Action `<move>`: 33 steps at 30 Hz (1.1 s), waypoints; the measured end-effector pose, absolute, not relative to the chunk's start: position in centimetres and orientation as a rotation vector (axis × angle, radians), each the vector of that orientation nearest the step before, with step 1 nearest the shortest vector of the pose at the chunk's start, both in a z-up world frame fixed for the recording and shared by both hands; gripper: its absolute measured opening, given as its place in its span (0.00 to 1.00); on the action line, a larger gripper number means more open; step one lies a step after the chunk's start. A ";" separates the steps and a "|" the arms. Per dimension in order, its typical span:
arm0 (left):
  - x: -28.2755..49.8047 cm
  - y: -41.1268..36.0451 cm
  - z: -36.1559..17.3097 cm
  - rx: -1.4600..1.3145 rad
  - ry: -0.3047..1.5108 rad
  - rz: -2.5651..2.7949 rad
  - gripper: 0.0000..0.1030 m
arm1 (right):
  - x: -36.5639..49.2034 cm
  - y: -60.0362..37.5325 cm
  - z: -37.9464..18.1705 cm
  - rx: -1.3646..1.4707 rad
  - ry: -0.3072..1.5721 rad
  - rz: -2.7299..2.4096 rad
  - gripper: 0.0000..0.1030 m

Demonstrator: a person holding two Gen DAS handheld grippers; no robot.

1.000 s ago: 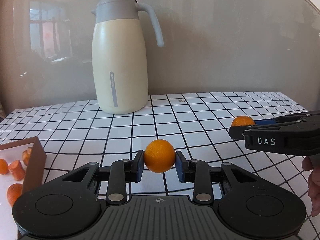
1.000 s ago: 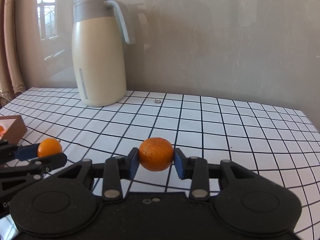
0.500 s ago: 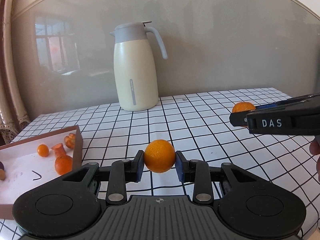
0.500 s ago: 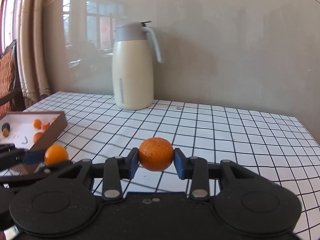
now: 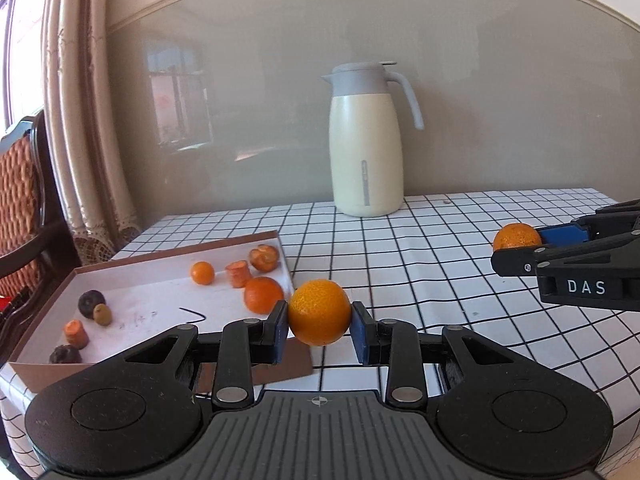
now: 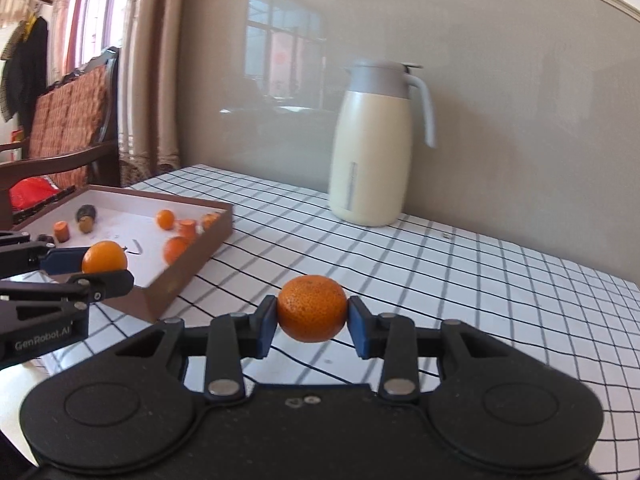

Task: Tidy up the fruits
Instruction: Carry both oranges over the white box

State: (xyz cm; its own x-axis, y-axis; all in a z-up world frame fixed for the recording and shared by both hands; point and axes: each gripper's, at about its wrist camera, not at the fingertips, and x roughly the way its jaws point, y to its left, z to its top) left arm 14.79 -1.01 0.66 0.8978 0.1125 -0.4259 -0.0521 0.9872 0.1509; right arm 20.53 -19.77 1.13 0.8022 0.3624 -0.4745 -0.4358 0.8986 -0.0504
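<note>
Both my grippers have swung left since a second ago, bringing the box [image 5: 176, 252] into view. My left gripper [image 5: 319, 325] clamps an orange [image 5: 319, 312] at the box's near right corner; my right gripper [image 6: 312, 322], farther off, grips a mandarin [image 6: 312, 307].

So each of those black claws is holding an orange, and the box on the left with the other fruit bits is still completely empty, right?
Not quite. Both the left gripper and the right gripper do hold an orange each, but the box is not empty: the left wrist view shows several fruits and cut pieces already lying in it, including a whole orange fruit near its right wall.
</note>
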 end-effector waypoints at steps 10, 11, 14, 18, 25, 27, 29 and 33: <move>13.4 3.9 0.5 0.104 0.448 0.191 0.32 | 19.9 -14.5 1.2 -0.183 0.455 0.549 0.28; 13.3 4.2 0.5 0.102 0.446 0.200 0.32 | 19.9 -14.0 1.2 -0.184 0.455 0.556 0.28; 12.8 5.6 0.5 0.091 0.449 0.224 0.32 | 19.8 -12.7 1.1 -0.186 0.453 0.580 0.28; 12.4 7.4 0.5 0.083 0.446 0.257 0.32 | 19.5 -11.2 1.0 -0.193 0.451 0.606 0.28; 11.6 11.5 0.3 0.056 0.447 0.328 0.32 | 19.1 -8.9 1.0 -0.209 0.441 0.649 0.28; 11.5 12.5 0.3 0.049 0.451 0.341 0.32 | 19.2 -8.1 1.0 -0.210 0.440 0.657 0.28; 11.3 13.4 0.2 0.048 0.447 0.356 0.32 | 19.1 -7.4 1.0 -0.208 0.438 0.669 0.28; 11.0 15.2 0.1 0.037 0.447 0.379 0.32 | 19.1 -6.0 1.1 -0.213 0.428 0.688 0.28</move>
